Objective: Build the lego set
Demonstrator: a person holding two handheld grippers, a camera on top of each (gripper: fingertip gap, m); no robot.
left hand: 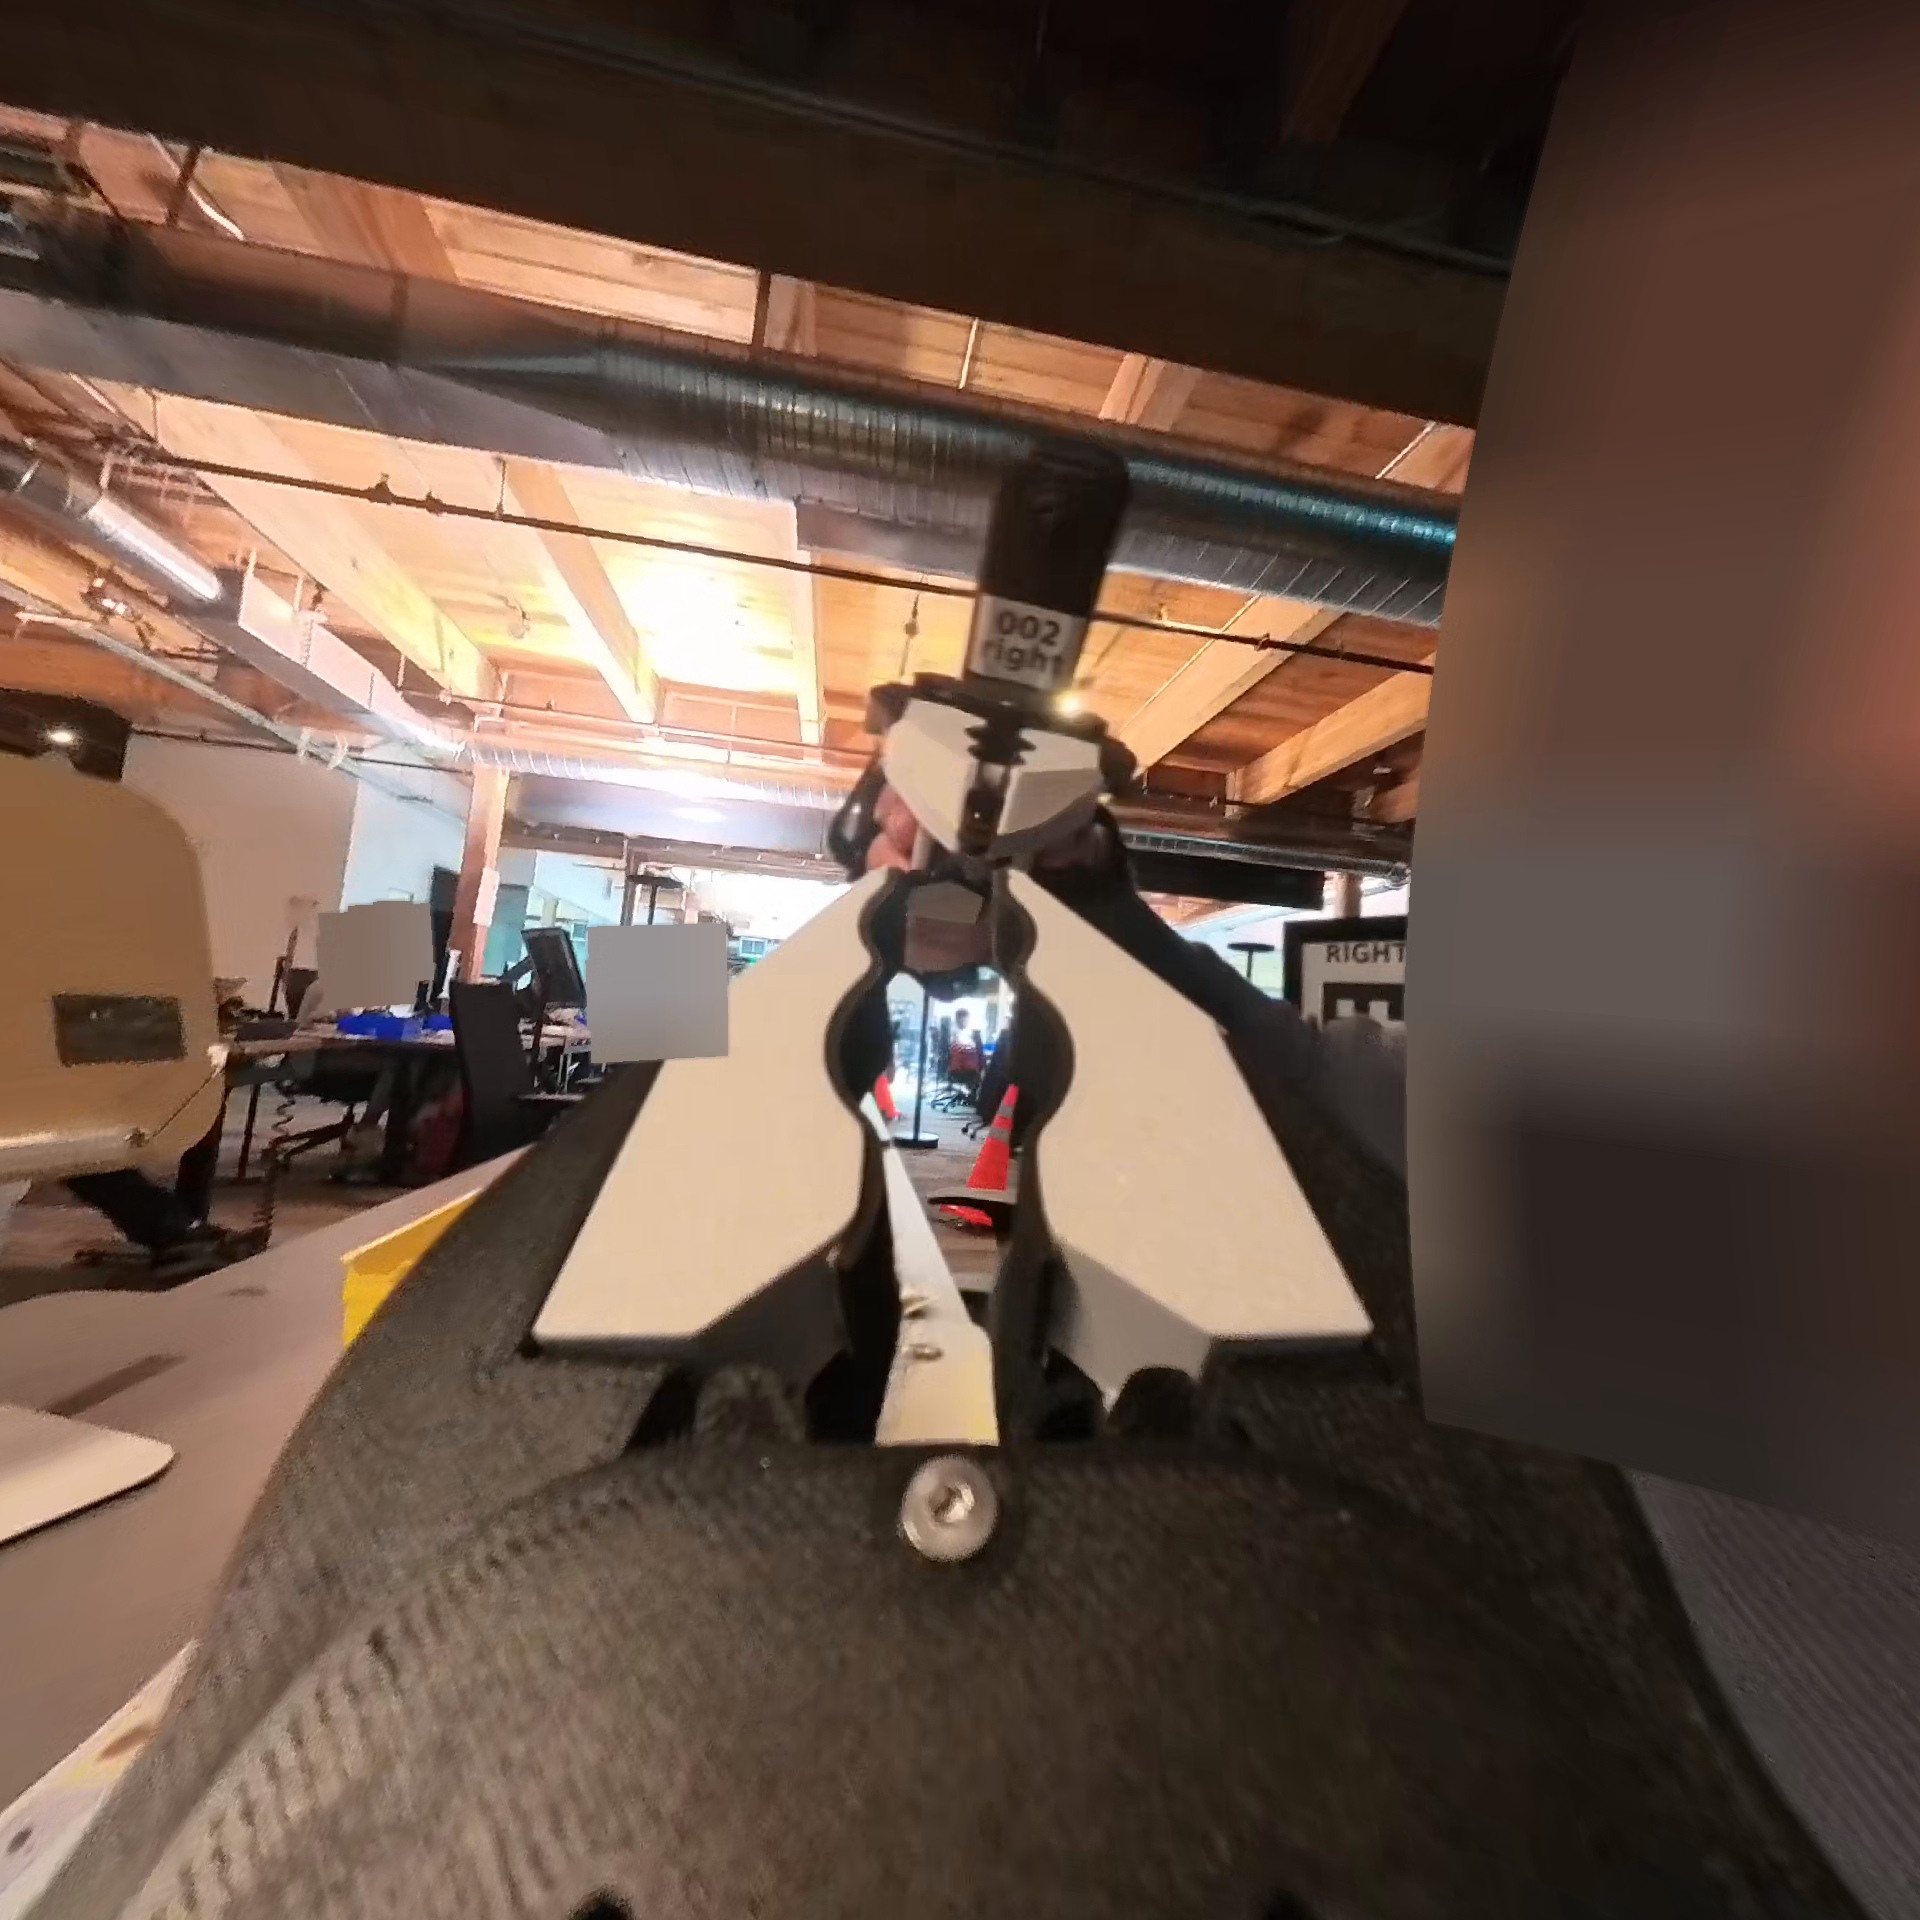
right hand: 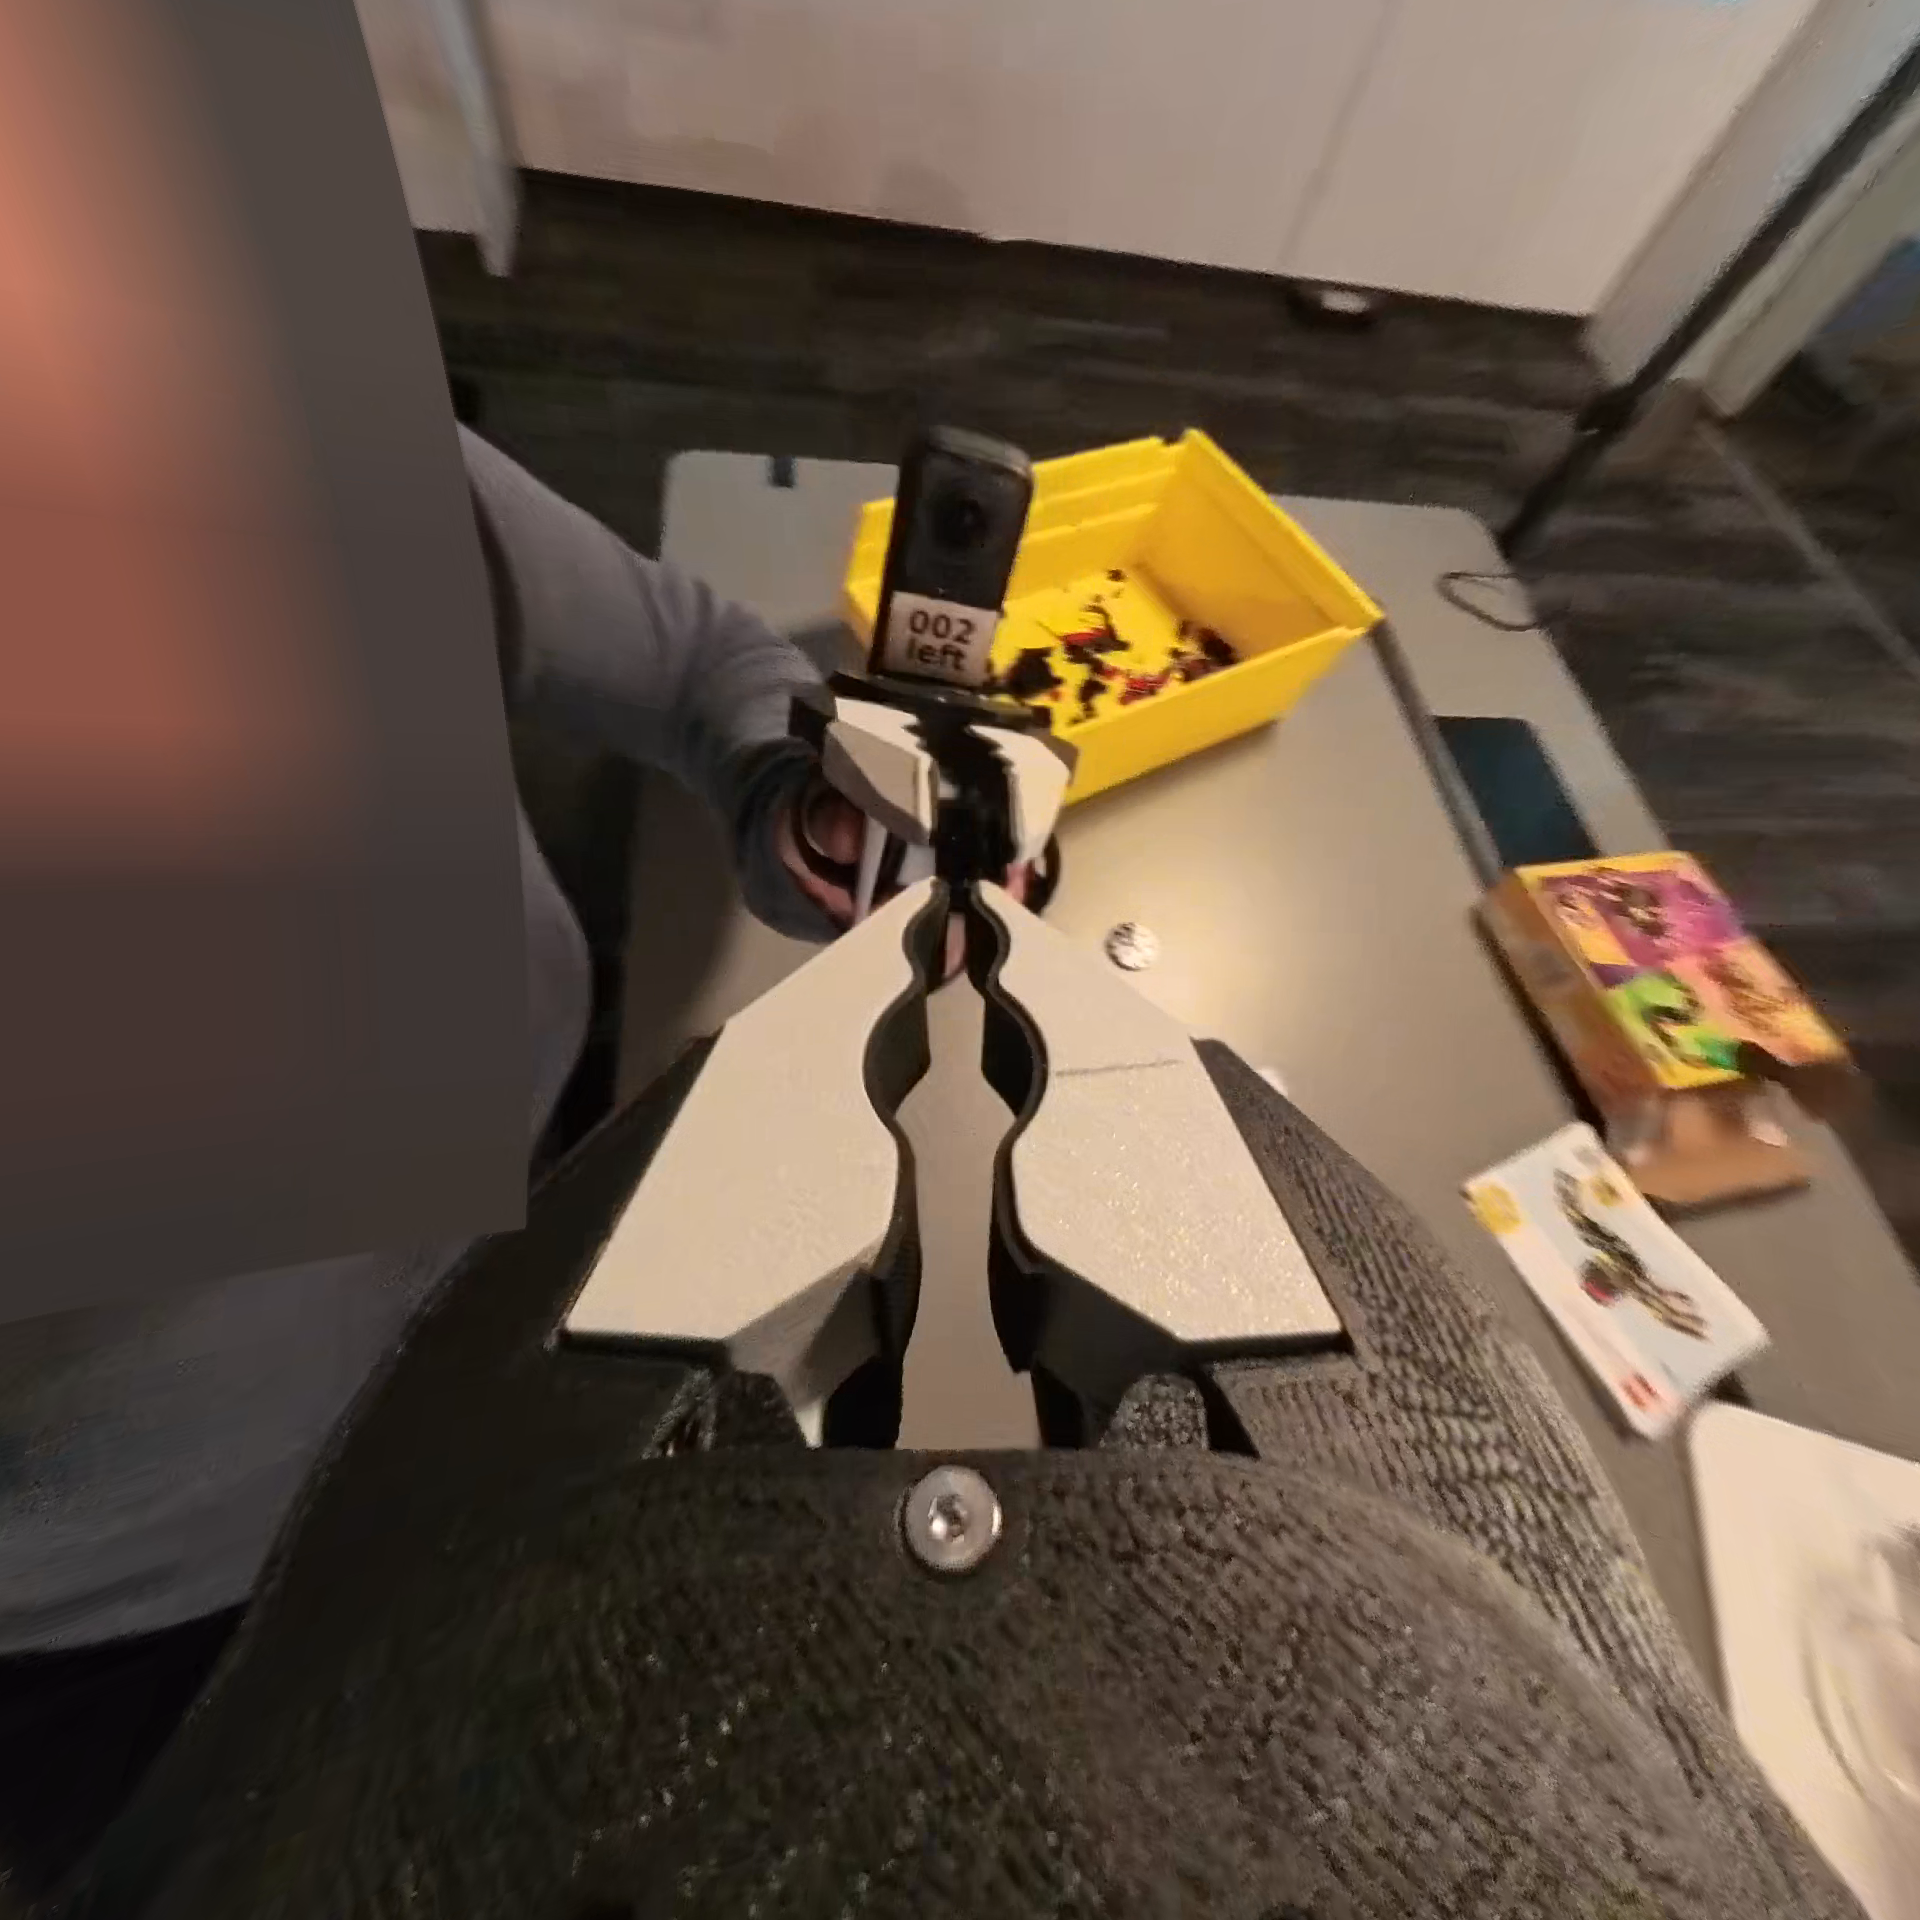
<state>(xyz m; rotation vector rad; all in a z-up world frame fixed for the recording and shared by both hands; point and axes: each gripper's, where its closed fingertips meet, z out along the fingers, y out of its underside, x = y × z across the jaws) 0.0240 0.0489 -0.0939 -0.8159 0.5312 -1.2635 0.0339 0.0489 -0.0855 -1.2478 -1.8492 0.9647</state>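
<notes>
While the left gripper [left hand: 940, 883] and right gripper [right hand: 951, 894] meet tip to tip in the air, both nearly closed with nothing visibly held, loose lego pieces [right hand: 1112, 649] lie in the yellow bin [right hand: 1278, 551] on the bench [right hand: 1247, 883], lego box [right hand: 1652, 966] and instruction booklet [right hand: 1621, 1268] nearby.

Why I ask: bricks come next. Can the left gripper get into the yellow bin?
Probably yes: the yellow bin lies open just behind the left gripper, nothing between them. It is tip to tip with the right gripper, though.
</notes>
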